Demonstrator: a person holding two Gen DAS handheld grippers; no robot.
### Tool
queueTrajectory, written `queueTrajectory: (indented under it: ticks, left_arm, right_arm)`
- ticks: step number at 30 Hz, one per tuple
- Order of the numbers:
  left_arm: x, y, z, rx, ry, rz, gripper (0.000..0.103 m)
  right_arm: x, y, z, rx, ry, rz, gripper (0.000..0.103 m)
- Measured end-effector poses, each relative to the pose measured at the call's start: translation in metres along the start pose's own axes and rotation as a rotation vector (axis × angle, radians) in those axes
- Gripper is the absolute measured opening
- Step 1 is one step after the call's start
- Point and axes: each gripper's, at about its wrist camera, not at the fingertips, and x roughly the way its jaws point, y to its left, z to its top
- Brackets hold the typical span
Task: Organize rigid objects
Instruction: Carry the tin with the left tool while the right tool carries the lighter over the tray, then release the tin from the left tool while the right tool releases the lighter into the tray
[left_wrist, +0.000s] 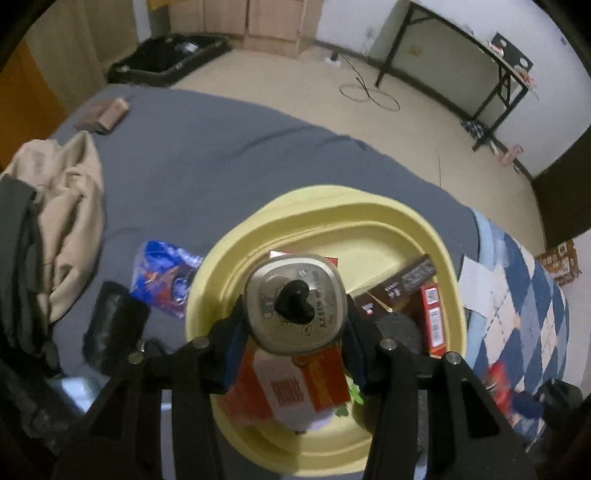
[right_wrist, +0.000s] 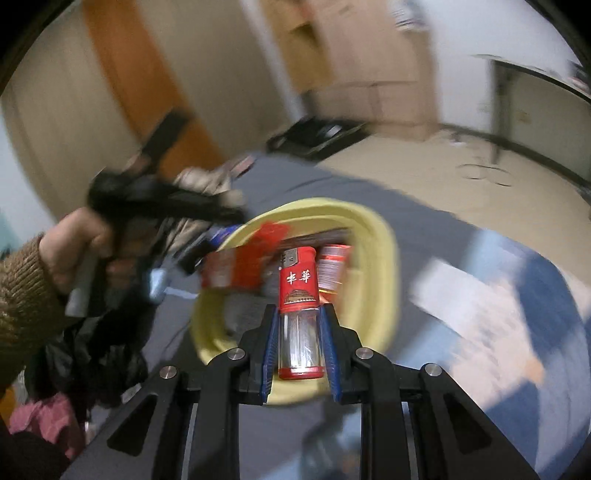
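A yellow plastic basin (left_wrist: 369, 206) rests on the grey bedsheet and holds red and brown boxes (left_wrist: 432, 314). My left gripper (left_wrist: 295, 321) is shut on a rounded silver tin (left_wrist: 295, 302) with a black heart on its lid, held over the basin. In the right wrist view my right gripper (right_wrist: 298, 325) is shut on a red and clear lighter (right_wrist: 298, 314) above the near rim of the same yellow basin (right_wrist: 384, 236). A hand in a brown knit sleeve (right_wrist: 74, 254) holds the other gripper at the left, blurred.
A beige garment (left_wrist: 70, 206) and dark clothes lie at the left of the bed. A blue wrapper (left_wrist: 162, 277) and a black object (left_wrist: 110, 325) sit beside the basin. A blue-and-white checked quilt (left_wrist: 517, 302) is at the right. A black desk (left_wrist: 480, 66) stands across the floor.
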Motion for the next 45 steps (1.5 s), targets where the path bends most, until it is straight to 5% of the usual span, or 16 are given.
queueTrajectory:
  ticks: [4, 11, 13, 15, 16, 18, 20, 24, 25, 28, 33, 39, 45]
  left_arm:
    - [0.026, 0.006, 0.007, 0.009, 0.063, 0.007, 0.049]
    - [0.035, 0.015, 0.001, 0.008, 0.039, -0.019, 0.049]
    - [0.033, 0.017, 0.0, -0.001, 0.027, -0.025, 0.054]
    - [0.022, 0.023, -0.004, -0.026, 0.004, -0.031, 0.073]
    - [0.009, 0.027, -0.01, -0.052, -0.033, -0.056, 0.077]
    - [-0.021, 0.035, -0.028, -0.079, -0.127, -0.106, 0.103]
    - [-0.052, 0.041, -0.053, -0.085, -0.209, -0.104, 0.103]
    - [-0.088, 0.037, -0.116, -0.041, -0.299, -0.081, 0.103]
    - [-0.092, 0.034, -0.134, -0.022, -0.307, -0.069, 0.103]
    - [-0.093, 0.022, -0.192, 0.037, -0.328, -0.042, 0.103]
    - [-0.048, 0.0, -0.249, 0.058, -0.319, 0.024, 0.103]
    - [0.013, -0.019, -0.255, 0.021, -0.308, 0.123, 0.103]
    - [0.033, -0.026, -0.237, 0.025, -0.309, 0.151, 0.103]
  right_arm:
    - [0.057, 0.023, 0.034, -0.063, 0.129, -0.016, 0.022]
    - [0.114, 0.017, 0.054, -0.097, 0.24, -0.135, 0.022]
    - [0.122, 0.016, 0.052, -0.095, 0.254, -0.142, 0.022]
    - [0.125, 0.025, 0.048, -0.102, 0.245, -0.152, 0.023]
    - [0.128, 0.03, 0.047, -0.104, 0.236, -0.153, 0.029]
    - [0.116, 0.034, 0.046, -0.098, 0.175, -0.143, 0.045]
    - [0.091, 0.039, 0.04, -0.079, 0.095, -0.111, 0.076]
    - [0.037, 0.031, 0.024, -0.074, -0.047, -0.105, 0.092]
    - [0.024, 0.03, 0.015, -0.084, -0.083, -0.11, 0.103]
    - [-0.009, 0.021, -0.031, -0.12, -0.153, -0.135, 0.103]
    - [0.003, 0.008, -0.116, -0.171, -0.041, -0.216, 0.103]
    - [0.067, 0.006, -0.138, -0.165, 0.074, -0.199, 0.103]
    - [0.093, 0.019, -0.133, -0.213, 0.079, -0.308, 0.103]
